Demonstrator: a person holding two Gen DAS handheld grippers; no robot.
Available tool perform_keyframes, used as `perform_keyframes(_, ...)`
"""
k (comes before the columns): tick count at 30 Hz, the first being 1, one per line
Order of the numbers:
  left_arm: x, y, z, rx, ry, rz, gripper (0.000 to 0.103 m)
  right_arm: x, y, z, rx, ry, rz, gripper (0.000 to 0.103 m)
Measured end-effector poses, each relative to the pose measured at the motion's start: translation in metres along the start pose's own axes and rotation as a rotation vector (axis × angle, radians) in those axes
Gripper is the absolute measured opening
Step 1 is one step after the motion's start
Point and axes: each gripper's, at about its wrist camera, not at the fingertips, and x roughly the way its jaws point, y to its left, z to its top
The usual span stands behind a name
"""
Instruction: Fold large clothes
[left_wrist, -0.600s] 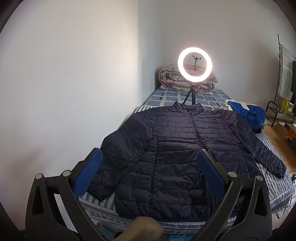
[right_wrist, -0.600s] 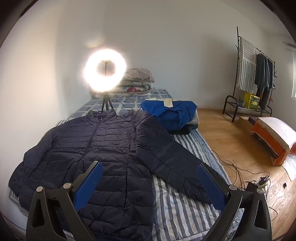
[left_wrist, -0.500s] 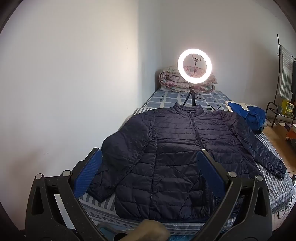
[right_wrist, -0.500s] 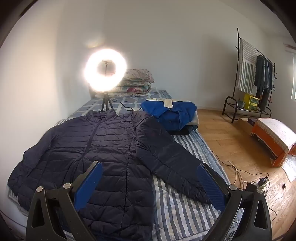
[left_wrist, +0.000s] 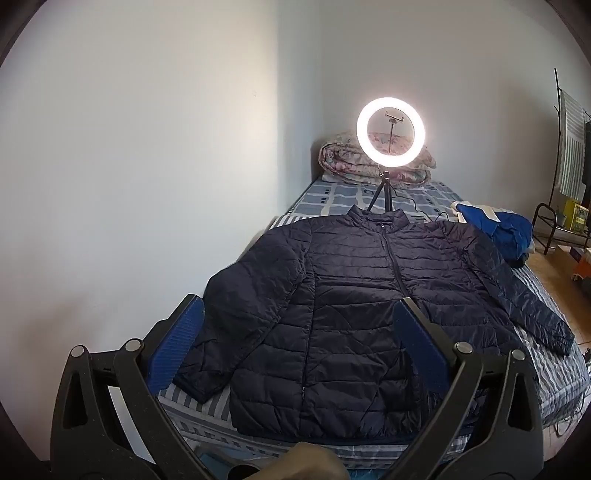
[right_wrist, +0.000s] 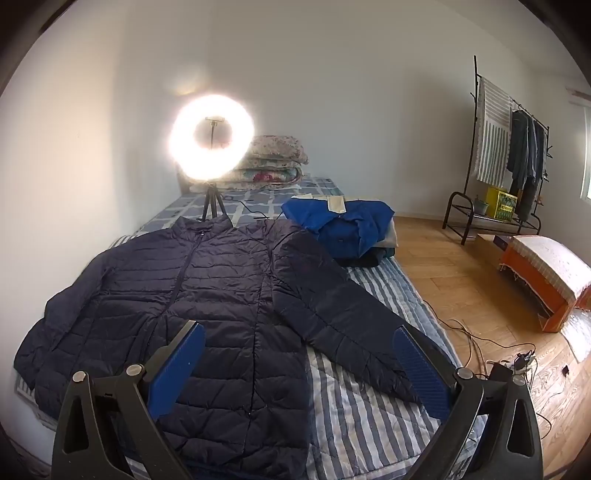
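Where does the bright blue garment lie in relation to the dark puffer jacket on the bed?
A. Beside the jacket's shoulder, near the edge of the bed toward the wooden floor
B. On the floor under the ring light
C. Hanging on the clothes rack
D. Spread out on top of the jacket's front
A: the blue garment sits bunched on the bed beside the jacket, on the side toward the wooden floor.

You have a lit ring light (right_wrist: 211, 142) left of centre, folded quilts (right_wrist: 275, 162) behind it, a clothes rack (right_wrist: 509, 155) at the far right, and an orange box (right_wrist: 543, 284) below that.
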Motion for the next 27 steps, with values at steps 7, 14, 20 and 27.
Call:
perform_keyframes(7,-0.004,-0.0006,0.001,-0.003,-0.015,0.0,0.103,-0.0014,0.001,0.0015,0.001,-0.006,0.001,0.103)
perform_keyframes(14,-0.0068,-0.0017,0.0028,-0.01,-0.021,-0.003,0.103,-0.0018,0.0013,0.0017,0.001,-0.006,0.001,0.103)
perform_keyframes(20,-0.0075,-0.0017,0.0041,-0.012,-0.024,-0.004,0.103,-0.0017,0.0017,0.0026,0.005,-0.006,0.004,0.103)
perform_keyframes(27,-0.0088,-0.0013,0.0042,-0.015,-0.029,-0.004,0.103,-0.0011,0.0023,0.0036,0.008,-0.007,0.006,0.103)
